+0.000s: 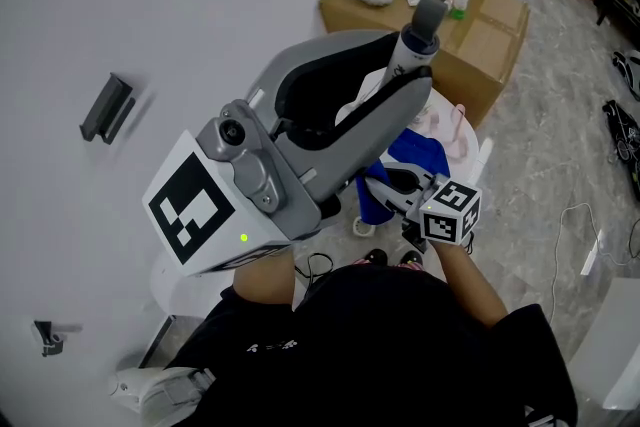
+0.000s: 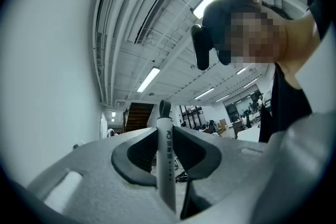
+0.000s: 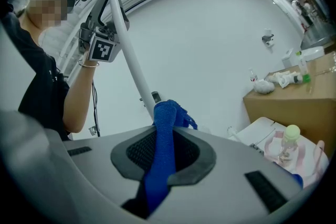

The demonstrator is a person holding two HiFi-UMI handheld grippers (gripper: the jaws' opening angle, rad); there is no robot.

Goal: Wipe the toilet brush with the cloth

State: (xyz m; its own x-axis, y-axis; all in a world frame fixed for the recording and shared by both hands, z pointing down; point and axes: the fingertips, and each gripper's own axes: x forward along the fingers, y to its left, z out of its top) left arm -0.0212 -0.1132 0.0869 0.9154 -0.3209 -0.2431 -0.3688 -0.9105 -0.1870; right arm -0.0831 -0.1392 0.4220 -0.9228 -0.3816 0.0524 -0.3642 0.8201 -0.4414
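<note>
At far left of the head view, a dark bracket (image 1: 105, 108) sits on the pale wall. Next to it, filling the middle, is the left tool (image 1: 410, 63), raised in front of the person's chest with its marker cube facing the camera. Its jaws are clamped on the white handle of the toilet brush (image 1: 428, 18), close to the handle's grey end, which pokes out past the jaw tips. The left gripper view shows the same grip, with the handle standing upright between the two dark pads, both pressed against it.

From there the shaft slants down to the blue cloth (image 1: 415, 160), as the right gripper view shows. The bunched end of the cloth lies against the lower part of the shaft, and the brush head is hidden behind it. The right tool (image 1: 398, 185) is just below and to the right of the left one, closed on the cloth, which runs as a folded strip between its pads.

Further right, a small bottle (image 3: 290, 136) with a pale cap stands in something pink. Beyond it is a cardboard box (image 1: 485, 40) with several white items on top.
</note>
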